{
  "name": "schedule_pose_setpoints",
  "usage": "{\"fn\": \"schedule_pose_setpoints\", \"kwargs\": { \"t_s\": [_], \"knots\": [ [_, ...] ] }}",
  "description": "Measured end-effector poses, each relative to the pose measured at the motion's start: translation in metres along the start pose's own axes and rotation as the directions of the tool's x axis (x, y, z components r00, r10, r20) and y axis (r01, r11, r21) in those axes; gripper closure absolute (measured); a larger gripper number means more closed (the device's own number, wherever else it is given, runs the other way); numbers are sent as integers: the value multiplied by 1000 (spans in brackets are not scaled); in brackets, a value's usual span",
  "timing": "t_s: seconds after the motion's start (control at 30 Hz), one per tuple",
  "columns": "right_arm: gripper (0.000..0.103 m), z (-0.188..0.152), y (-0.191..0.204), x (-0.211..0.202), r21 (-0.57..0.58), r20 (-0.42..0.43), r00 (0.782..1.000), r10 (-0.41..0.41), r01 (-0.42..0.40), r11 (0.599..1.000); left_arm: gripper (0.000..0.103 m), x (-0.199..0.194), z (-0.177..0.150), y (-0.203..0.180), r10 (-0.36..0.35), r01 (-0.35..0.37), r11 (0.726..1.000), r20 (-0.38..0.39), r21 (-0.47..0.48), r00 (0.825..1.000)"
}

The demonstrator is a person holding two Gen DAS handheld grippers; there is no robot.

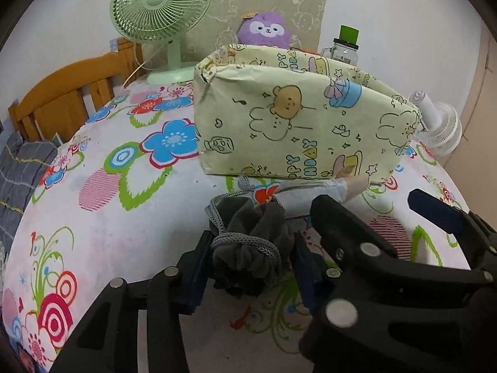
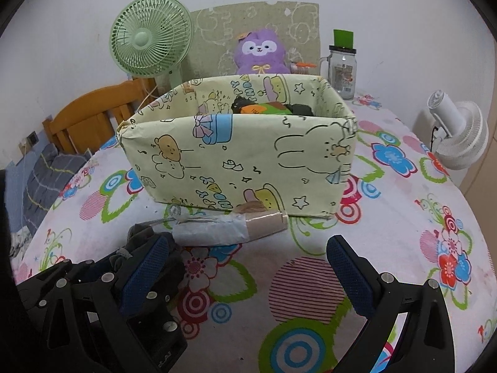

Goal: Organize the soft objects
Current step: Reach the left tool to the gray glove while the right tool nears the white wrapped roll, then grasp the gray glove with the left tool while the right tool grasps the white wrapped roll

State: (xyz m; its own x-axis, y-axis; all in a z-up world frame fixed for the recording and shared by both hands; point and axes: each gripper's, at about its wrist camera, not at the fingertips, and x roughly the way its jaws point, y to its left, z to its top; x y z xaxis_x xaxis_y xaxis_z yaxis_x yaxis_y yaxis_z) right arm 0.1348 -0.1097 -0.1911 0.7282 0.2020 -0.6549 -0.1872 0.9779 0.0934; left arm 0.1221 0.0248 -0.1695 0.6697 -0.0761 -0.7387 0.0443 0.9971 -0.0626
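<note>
Left tongs (image 1: pixel 248 259) pinch pouch (image 1: pixel 251 242); box (image 1: pixel 298 124) reads "HAPPY BIRTHDAY".

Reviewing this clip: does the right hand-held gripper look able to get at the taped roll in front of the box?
Probably yes. The right hand-held gripper stands open, facing the taped roll, with only bare floral cloth between. The left hand-held gripper, closed around the grey pouch, sits off to the side.

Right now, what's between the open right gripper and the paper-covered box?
In the right wrist view, the right gripper faces the box across flowered cloth; only a taped roll lies between, at the box's base.
</note>
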Motion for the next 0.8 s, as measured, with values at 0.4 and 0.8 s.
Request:
{"fn": "schedule_pose_setpoints", "kwargs": {
  "t_s": [0.4, 0.8],
  "knots": [
    [0, 12, 8, 26, 2, -58, 998, 11, -11, 1000, 54, 12, 16, 12, 66, -66, 996, 6, 52, 998],
    [0, 18, 9, 48, -9, -131, 991, 6, -7, 1000, 54, 22, 20, 12, 39, -38, 998, -16, 55, 999]
  ]
}}
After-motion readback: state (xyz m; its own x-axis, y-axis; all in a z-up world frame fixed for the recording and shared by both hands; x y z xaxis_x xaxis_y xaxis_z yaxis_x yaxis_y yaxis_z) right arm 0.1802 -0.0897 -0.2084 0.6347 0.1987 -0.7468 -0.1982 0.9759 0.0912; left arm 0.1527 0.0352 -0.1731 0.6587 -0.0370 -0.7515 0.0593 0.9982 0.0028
